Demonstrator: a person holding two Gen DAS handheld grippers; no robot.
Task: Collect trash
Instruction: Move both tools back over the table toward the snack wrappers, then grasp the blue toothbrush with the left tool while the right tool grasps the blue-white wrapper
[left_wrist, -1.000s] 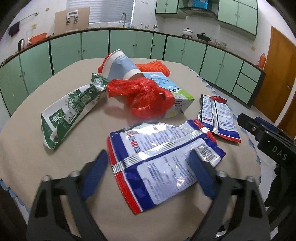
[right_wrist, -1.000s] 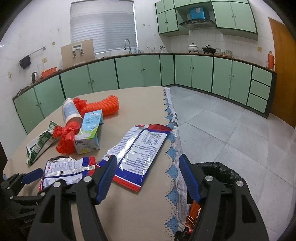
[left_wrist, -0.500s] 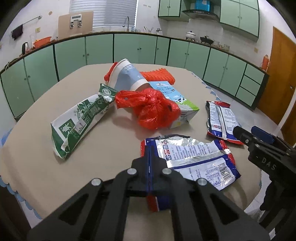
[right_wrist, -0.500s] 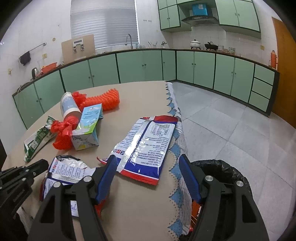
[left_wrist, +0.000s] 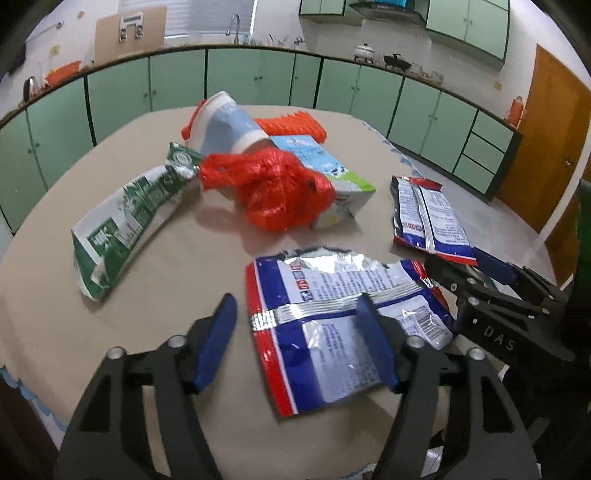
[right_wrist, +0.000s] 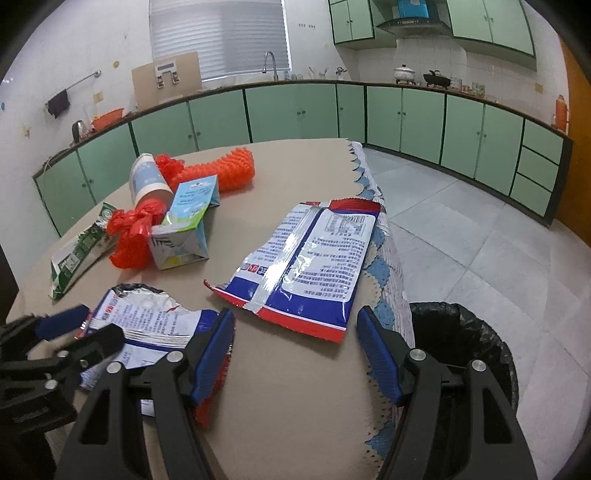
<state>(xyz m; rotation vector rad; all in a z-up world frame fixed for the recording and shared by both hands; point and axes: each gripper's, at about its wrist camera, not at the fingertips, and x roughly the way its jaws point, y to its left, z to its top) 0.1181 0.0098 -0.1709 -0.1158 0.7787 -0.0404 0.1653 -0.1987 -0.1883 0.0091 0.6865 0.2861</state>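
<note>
Both left fingers (left_wrist: 216, 343) opening, torn wrapper (left_wrist: 332, 325) lying loose between them.

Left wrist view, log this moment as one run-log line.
left hand-held gripper: jaws opening over torn wrapper, not gripping | right hand-held gripper: open, empty | bin: beside table

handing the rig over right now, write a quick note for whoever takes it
Left gripper: jaws opening, holding nothing, above the torn snack wrapper on the table.
Right gripper: open, empty, near the second snack wrapper at the table edge.
Also on the table: green pouch, red plastic bag, milk carton, paper cup, orange foam net.
Black-lined bin stands on the floor beside the table.
Left to do: all seven pieces.
</note>
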